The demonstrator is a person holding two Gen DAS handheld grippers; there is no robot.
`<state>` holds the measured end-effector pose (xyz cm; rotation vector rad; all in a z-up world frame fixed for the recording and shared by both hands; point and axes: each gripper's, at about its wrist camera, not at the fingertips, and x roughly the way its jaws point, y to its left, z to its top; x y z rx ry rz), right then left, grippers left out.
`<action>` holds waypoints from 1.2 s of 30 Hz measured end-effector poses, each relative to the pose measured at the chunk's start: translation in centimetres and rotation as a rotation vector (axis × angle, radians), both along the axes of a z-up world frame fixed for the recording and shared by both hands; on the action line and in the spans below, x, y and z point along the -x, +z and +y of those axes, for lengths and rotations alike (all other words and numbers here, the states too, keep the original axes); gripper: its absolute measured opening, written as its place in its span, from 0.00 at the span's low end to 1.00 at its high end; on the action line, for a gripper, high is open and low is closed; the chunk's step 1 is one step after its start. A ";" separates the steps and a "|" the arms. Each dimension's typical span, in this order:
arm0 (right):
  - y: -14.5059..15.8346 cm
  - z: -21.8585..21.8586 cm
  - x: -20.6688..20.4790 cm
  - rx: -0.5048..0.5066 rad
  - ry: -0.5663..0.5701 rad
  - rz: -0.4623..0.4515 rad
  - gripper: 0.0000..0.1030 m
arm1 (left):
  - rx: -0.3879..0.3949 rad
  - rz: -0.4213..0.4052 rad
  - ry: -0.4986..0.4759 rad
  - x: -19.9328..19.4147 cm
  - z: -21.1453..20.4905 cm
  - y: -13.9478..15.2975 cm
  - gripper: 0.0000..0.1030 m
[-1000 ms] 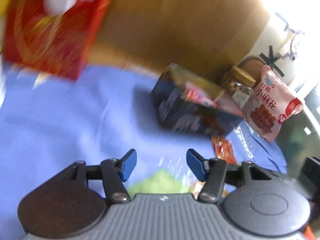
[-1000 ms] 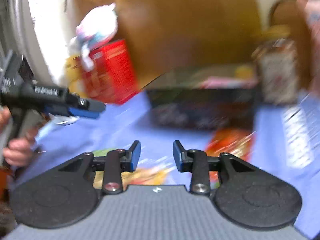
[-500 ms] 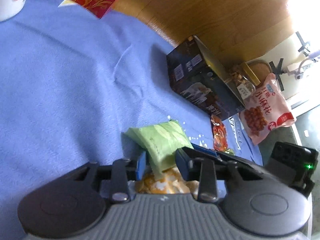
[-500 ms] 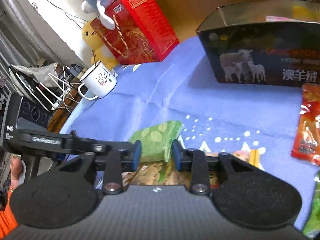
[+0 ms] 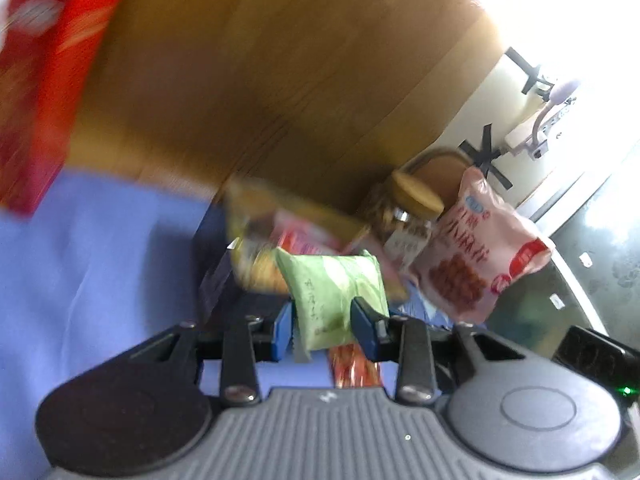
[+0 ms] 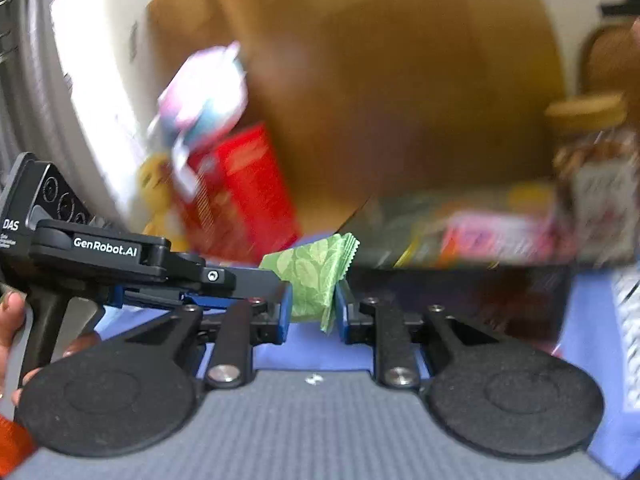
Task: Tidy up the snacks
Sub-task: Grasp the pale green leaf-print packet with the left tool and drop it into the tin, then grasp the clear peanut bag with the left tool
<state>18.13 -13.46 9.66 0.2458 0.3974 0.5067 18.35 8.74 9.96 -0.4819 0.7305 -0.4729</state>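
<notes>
The left gripper (image 5: 323, 326) is closed on a green snack packet (image 5: 334, 294), its blue pads pressing the packet's lower sides, with the packet lifted clear of the blue cloth on the table (image 5: 88, 264). The right gripper (image 6: 311, 307) is closing its jaws on a green leaf-print packet (image 6: 314, 278) between its pads; the left gripper reaches in at the same spot, so it appears to be the same packet, though blur prevents certainty. Beyond the left gripper lies an open dark box (image 5: 218, 276) with snacks inside, blurred. To its right, farther off, stand a cork-lidded jar (image 5: 408, 216) and a pink snack bag (image 5: 480, 252). A red snack packet (image 5: 354, 366) lies on the cloth just below the fingers. A red box (image 5: 44, 92) stands far left.
</notes>
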 end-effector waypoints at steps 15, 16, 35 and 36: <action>-1.1 -1.3 -4.4 0.097 -0.210 -0.070 0.48 | -0.111 -0.066 0.137 -2.3 -0.4 -0.4 0.64; -0.9 -1.7 -3.7 0.071 -0.217 -0.070 0.48 | -0.103 -0.084 0.140 -1.0 0.3 -0.2 0.64; -8.9 -3.3 5.5 -0.327 -0.018 0.416 0.10 | 0.078 0.191 0.056 9.2 1.2 -9.6 0.64; -8.7 -2.9 5.7 -0.313 -0.029 0.395 0.09 | 0.084 0.192 0.054 9.3 1.3 -9.4 0.64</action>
